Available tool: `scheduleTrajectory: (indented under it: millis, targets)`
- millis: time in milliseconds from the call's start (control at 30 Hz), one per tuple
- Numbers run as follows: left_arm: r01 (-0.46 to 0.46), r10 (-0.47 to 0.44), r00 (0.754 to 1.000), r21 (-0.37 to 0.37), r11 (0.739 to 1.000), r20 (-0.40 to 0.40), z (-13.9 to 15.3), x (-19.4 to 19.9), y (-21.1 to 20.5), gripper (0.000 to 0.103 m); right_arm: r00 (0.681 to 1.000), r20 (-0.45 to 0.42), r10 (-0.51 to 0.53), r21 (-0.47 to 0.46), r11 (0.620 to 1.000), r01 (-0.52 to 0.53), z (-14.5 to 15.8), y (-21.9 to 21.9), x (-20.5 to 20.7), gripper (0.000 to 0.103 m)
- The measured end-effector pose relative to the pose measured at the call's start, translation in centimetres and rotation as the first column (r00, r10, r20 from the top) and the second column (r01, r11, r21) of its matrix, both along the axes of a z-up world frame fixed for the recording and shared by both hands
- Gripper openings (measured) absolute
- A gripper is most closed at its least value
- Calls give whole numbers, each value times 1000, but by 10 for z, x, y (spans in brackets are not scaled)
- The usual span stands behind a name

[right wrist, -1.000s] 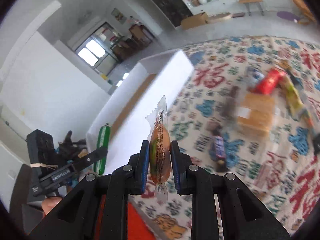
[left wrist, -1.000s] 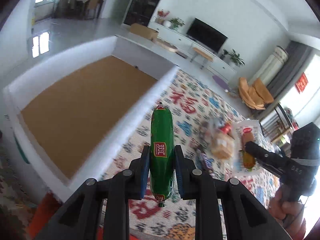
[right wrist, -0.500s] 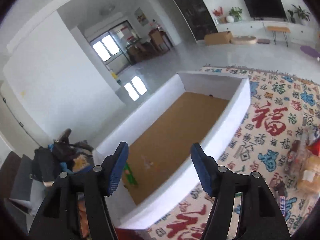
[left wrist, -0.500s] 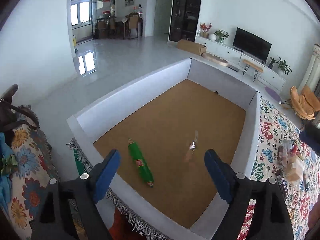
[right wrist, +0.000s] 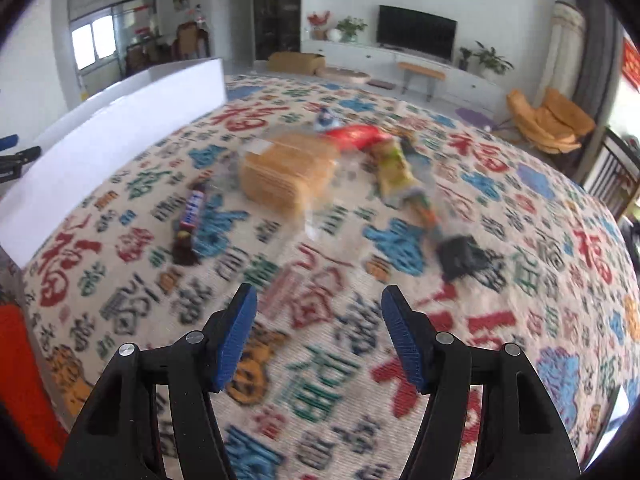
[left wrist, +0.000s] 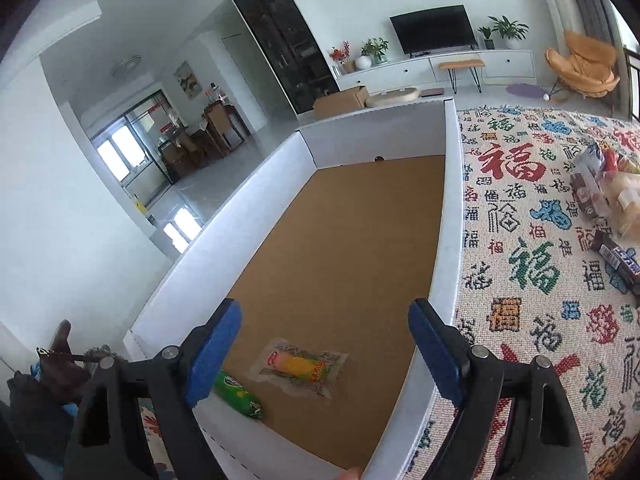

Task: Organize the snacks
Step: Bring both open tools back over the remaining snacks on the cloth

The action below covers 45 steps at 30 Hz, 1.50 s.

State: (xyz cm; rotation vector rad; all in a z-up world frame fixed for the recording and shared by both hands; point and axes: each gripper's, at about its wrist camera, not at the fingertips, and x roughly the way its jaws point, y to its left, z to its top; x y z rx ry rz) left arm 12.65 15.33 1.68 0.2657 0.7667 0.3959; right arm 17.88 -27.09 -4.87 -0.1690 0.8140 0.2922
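My left gripper (left wrist: 324,348) stands open over the near end of a big white box (left wrist: 450,216) with a brown cardboard floor. On that floor lie a green sausage stick (left wrist: 236,394) and a clear packet with an orange-yellow sausage (left wrist: 298,366); neither is touched. My right gripper (right wrist: 318,336) is open and empty over the patterned cloth (right wrist: 320,360). Ahead of it, blurred, lie a chocolate bar (right wrist: 191,212), a pack of biscuits (right wrist: 286,172), a red packet (right wrist: 352,136), a yellow-green packet (right wrist: 394,170) and a dark packet (right wrist: 462,258).
The box's white wall (right wrist: 100,124) runs along the left of the right wrist view, with the other gripper's tip (right wrist: 16,152) beside it. More snacks (left wrist: 600,196) and a chocolate bar (left wrist: 616,258) lie at the right of the left wrist view. An orange chair (right wrist: 552,120) stands behind.
Both grippers have let go: the green sausage stick and the orange packet now lie in the box. The right gripper has swung from the box toward the snacks on the cloth.
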Motion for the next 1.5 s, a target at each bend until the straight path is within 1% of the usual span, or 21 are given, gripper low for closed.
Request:
scheduleTrajectory:
  millis: [67,100,233,333,367,433,467,533,567,633,700,767,800,833,867,933,1000,1100,1200,1367,1500]
  targets:
    - [-4,4,1000,-60,998,1,1,-5,-1,85,999,-13,-43,-9,999,43,-6,-20,-2,68]
    - [-10,9,1000,-74,997,-3,-1,-10,-4,85,998,-18,-60,-9,998,60,-9,-27,-2,68]
    - [-14,15,1000,-60,998,15,-5,-23,-14,86,996,-24,-82,7,997,82,-15,-32,-6,68]
    - [-27,30,999,-94,995,22,-1,-29,-14,86,998,-20,-60,-4,998,60,-23,-23,-9,68]
    - [-20,24,999,-102,995,40,4,-34,-17,86,998,-23,-58,-8,998,58,-26,-21,-9,68]
    - [1,6,995,-70,998,102,18,-48,-31,87,998,-29,-57,-6,998,57,-29,-17,-9,68]
    - [24,-16,991,-63,998,129,26,-55,-41,93,998,-34,-60,-8,998,60,-32,-16,-8,68]
    - [93,-75,981,-95,991,178,43,-70,-60,102,997,-47,-67,-18,998,67,-36,-15,-7,71]
    - [136,-110,974,-123,983,197,49,-76,-71,103,996,-45,-72,-15,997,71,-35,-16,-6,73]
    - [225,-187,961,-182,957,204,56,-85,-94,103,995,-58,-85,-13,996,85,-37,-18,-5,79]
    - [305,-264,947,-254,918,185,54,-86,-118,103,992,-73,-101,6,995,102,-38,-22,-3,83]
    - [360,-333,933,-351,864,137,41,-80,-141,103,991,-75,-107,6,994,108,-38,-23,-2,84]
    - [372,-359,927,-391,842,110,29,-75,-153,103,991,-71,-110,-3,994,110,-38,-22,-3,85]
    - [372,-374,924,-412,832,81,17,-70,-163,103,991,-69,-114,-10,993,114,-39,-21,-2,86]
    - [362,-376,925,-414,836,49,4,-64,-172,103,991,-68,-117,-13,993,116,-39,-21,-2,87]
    - [321,-358,934,-409,854,-16,-24,-51,-184,103,990,-72,-119,-7,993,118,-39,-22,-2,87]
    - [284,-343,937,-419,863,-72,-48,-39,-191,103,990,-74,-119,-3,993,119,-39,-22,-3,87]
    - [241,-304,947,-390,889,-107,-72,-32,-191,103,990,-74,-120,-4,993,120,-39,-23,-1,88]
    - [208,-270,956,-379,902,-118,-85,-33,-187,103,990,-74,-120,-5,993,120,-39,-23,-1,88]
    - [186,-251,960,-390,902,-121,-91,-34,-182,103,990,-74,-120,-5,993,120,-39,-23,-1,88]
    - [170,-252,955,-408,897,-157,-99,-26,-181,103,990,-74,-120,-5,993,120,-39,-23,-1,88]
